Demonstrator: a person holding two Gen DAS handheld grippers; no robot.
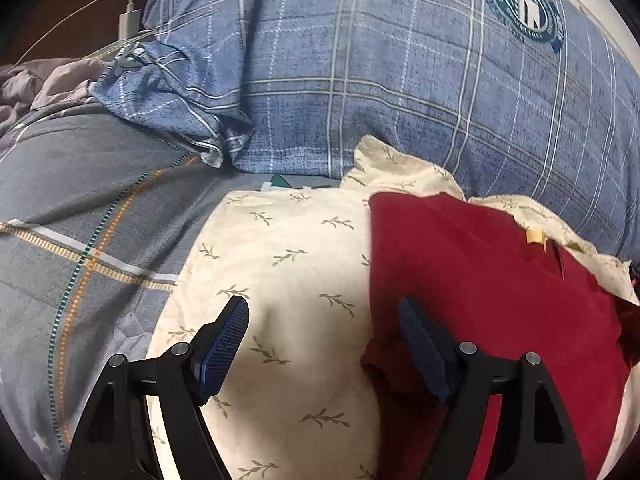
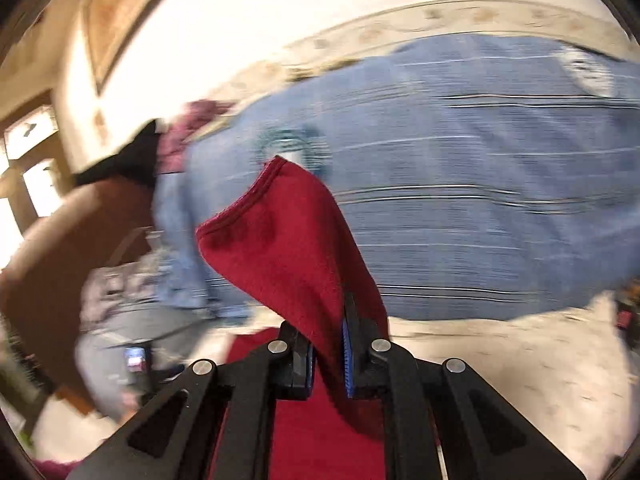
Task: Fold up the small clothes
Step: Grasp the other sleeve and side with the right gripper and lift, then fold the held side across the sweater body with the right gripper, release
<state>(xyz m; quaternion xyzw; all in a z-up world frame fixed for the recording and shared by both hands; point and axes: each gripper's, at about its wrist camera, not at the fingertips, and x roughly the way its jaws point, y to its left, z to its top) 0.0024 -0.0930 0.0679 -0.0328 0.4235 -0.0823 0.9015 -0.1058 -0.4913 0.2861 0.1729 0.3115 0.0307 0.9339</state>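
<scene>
Right now the left gripper [image 1: 324,344] hangs over the bed with its jaws spread wide and nothing between them. Its left finger [image 1: 224,350] sits above the cream leaf-print cloth [image 1: 288,264], while the right finger [image 1: 426,354] sits over the left edge of the red garment [image 1: 492,280]. That garment lies on the cream cloth, just in front of the blue plaid pillow [image 1: 400,80], which carries a round green emblem [image 1: 524,4]. Off to the left, grey plaid bedding [image 1: 80,216] spreads out, and a white charger with its cable [image 1: 128,20] rests near the pillow's far corner.

Over on the right wrist view, heavily blurred, the right gripper [image 2: 326,364] has its jaws closed narrow on a fold of the red garment [image 2: 288,240], and the hemmed edge stands up above the fingertips, lifted in front of the pillow [image 2: 480,200].
</scene>
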